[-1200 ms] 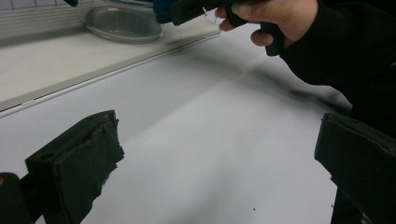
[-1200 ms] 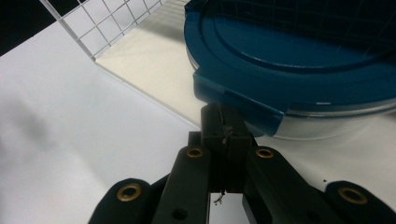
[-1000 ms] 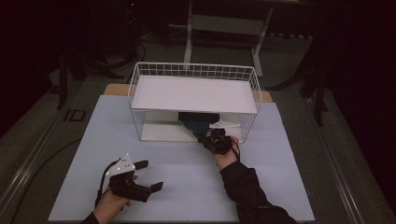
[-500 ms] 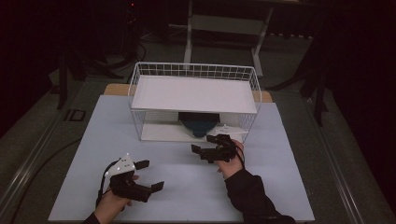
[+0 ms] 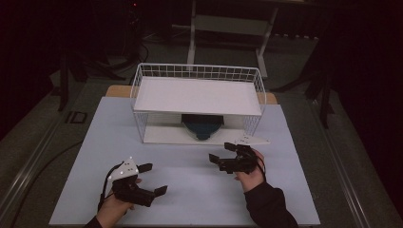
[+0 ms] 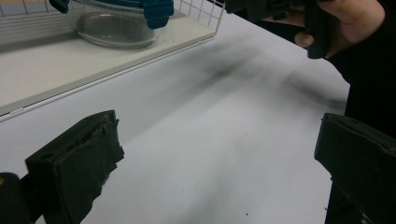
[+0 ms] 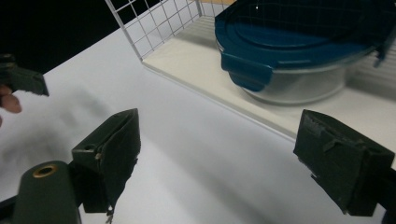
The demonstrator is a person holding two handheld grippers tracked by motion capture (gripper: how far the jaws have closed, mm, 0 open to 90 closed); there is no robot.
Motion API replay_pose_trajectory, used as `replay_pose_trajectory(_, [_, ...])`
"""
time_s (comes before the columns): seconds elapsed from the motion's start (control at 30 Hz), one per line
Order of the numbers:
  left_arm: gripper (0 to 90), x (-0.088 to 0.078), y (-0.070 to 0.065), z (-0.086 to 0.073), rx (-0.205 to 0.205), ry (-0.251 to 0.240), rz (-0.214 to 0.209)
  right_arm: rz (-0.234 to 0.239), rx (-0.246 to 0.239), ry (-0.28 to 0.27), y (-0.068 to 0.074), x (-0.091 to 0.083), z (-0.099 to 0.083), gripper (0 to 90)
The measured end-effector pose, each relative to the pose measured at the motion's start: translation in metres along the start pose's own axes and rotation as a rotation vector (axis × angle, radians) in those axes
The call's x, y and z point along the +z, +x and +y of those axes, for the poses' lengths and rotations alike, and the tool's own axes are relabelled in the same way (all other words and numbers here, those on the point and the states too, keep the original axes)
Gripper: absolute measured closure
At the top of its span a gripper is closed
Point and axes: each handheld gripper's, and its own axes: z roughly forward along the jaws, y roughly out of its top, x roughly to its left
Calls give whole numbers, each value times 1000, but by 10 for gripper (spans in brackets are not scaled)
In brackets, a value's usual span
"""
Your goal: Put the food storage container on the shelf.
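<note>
Near edge of table: person's two forearms come in from bottom of high view, one gripper per hand.

Left gripper sits low at left-front, above the white tabletop, grey three-cornered plate on top. Jaws wide apart, nothing btwn them. In left gripper view its own jaws frame bare table surface; right hand w/ its tool shows at upper right, farther off.

Right gripper is further in, right of centre, near the front of the wire rack but apart from it. Jaws spread wide, empty. Dark sleeve trails back toward bottom edge. In right gripper view the jaws point at the rack's open lower level; container sits just beyond them, no contact. Part of left gripper and a fingertip show at far left of that view.

Mid-table: white wire rack, two levels. Top shelf is a flat white board, bare. Lower level holds a round clear container w/ blue clip lid, lid on, standing upright on rack's white base board, roughly centre. Same container in right gripper view and left gripper view, upper edge cropped there.

Beyond the rack: dark floor, a grey metal stand at back.
</note>
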Motion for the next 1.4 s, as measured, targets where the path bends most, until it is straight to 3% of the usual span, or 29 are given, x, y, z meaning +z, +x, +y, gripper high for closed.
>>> replay_pose_trajectory(0.17, [4, 0, -2, 0, 16, 2, 1, -10, -3, -21, -1, -15, -7, 144])
replay_pose_trajectory(0.67, [4, -1, -1, 0, 10, -3, -3, -49, -11, -58, -3, -59, -34, 144])
replay_pose_trajectory(1.0, [5, -1, -1, 0, 11, -5, -6, -42, 12, -73, -7, -74, -47, 144])
replay_pose_trajectory(1.2, [4, -1, -1, 0, 15, -5, -14, -28, -11, -99, -8, -85, -57, 145])
replay_pose_trajectory(1.4, [4, -1, -2, 0, 19, -8, -19, -27, -36, -86, -9, -90, -65, 145])
